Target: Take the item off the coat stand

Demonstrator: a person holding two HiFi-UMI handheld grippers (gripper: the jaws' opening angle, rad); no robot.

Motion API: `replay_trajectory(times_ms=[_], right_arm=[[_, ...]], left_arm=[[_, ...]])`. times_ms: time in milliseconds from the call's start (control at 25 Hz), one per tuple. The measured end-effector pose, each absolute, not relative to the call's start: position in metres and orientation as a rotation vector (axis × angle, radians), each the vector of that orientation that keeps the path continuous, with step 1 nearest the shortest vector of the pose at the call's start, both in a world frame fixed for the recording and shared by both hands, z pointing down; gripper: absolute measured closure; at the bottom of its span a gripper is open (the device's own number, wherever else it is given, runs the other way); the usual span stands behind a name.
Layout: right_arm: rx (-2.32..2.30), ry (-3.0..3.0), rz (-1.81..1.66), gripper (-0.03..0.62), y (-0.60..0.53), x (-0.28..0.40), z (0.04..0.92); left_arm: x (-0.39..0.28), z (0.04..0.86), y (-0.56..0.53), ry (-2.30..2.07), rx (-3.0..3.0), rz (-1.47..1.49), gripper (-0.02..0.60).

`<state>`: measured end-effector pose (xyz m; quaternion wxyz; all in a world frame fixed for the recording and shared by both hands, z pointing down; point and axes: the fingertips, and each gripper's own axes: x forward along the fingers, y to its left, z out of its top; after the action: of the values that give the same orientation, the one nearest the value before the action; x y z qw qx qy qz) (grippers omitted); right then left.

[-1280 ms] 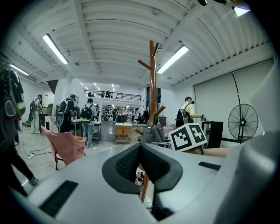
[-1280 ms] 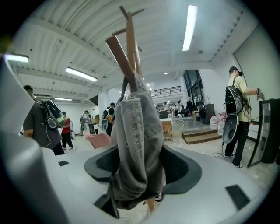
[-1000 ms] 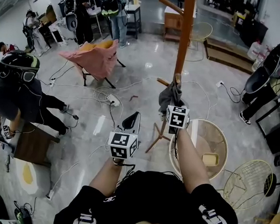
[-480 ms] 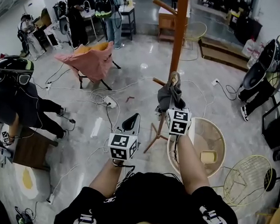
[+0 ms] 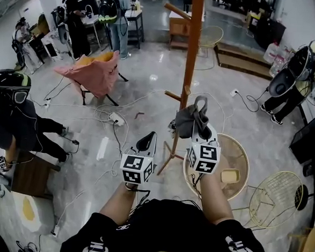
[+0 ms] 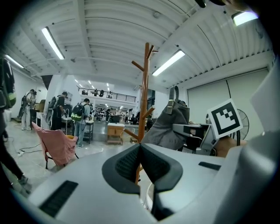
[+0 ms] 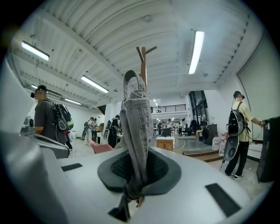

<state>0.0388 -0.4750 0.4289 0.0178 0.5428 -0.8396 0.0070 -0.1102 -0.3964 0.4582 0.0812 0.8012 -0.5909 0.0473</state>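
A wooden coat stand point(image 5: 193, 44) rises from the floor ahead of me. My right gripper point(image 5: 200, 135) is shut on a grey cloth item point(image 5: 189, 121) whose loop strap point(image 5: 202, 102) stands up free, just right of the stand's lower peg point(image 5: 174, 96). In the right gripper view the grey item point(image 7: 135, 127) runs up from between the pads of the right gripper point(image 7: 133, 183), with the stand's top point(image 7: 143, 65) behind it. My left gripper point(image 5: 147, 141) hangs lower left of the stand, shut and empty. From the left gripper point(image 6: 140, 151), the item point(image 6: 168, 124) shows apart from the stand point(image 6: 144, 87).
A round wicker basket table point(image 5: 242, 150) with a yellow thing point(image 5: 230, 176) in it stands under my right arm, and a wire chair point(image 5: 273, 203) is at lower right. A pink-draped chair point(image 5: 94, 72), floor cables point(image 5: 115, 117) and several people surround the spot.
The right gripper has drawn back toward me and to the right with the grey item, whose top has come away from the stand's peg. The left gripper has hardly moved.
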Motion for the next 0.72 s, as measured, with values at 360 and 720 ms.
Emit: replay_trajectory(times_ms=[360, 720], right_arm=[[1.821, -2.528, 0.067, 0.553, -0.454, 0.097, 0.448], [1.871, -2.472, 0.101, 0.554, -0.447, 0.122, 0.459]], left_arm=[[-0.08, 0.466, -0.412, -1.676, 2.446, 0.155, 0.566], [-0.056, 0.468, -0.418, -1.609, 2.488, 0.187, 0.566]])
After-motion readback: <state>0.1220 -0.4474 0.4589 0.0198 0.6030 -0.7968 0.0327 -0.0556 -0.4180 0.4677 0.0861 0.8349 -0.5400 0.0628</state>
